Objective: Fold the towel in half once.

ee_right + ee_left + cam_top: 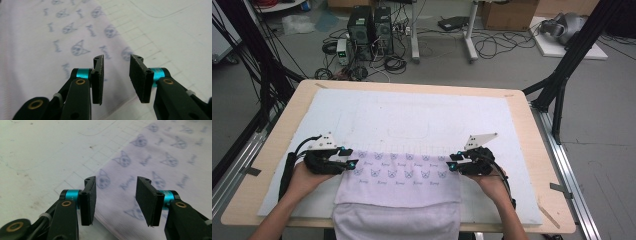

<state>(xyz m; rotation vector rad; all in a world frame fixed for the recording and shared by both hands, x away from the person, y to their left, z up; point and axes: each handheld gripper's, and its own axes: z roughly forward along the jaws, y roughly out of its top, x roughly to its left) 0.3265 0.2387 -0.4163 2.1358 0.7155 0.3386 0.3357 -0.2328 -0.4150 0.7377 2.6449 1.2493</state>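
a light purple towel [399, 180] with little cat faces lies flat on the white mat [422, 112] at the near edge of the table [532, 150] — its front part hangs over the edge. the left gripper [351, 163] sits at the towel's far left corner, the right gripper [452, 165] at its far right corner. both have their jaws apart — nothing is pinched between them, the towel just lies below.

towel [399, 180] | pale lilac, cat-face print | flat on table, near end overhanging edge
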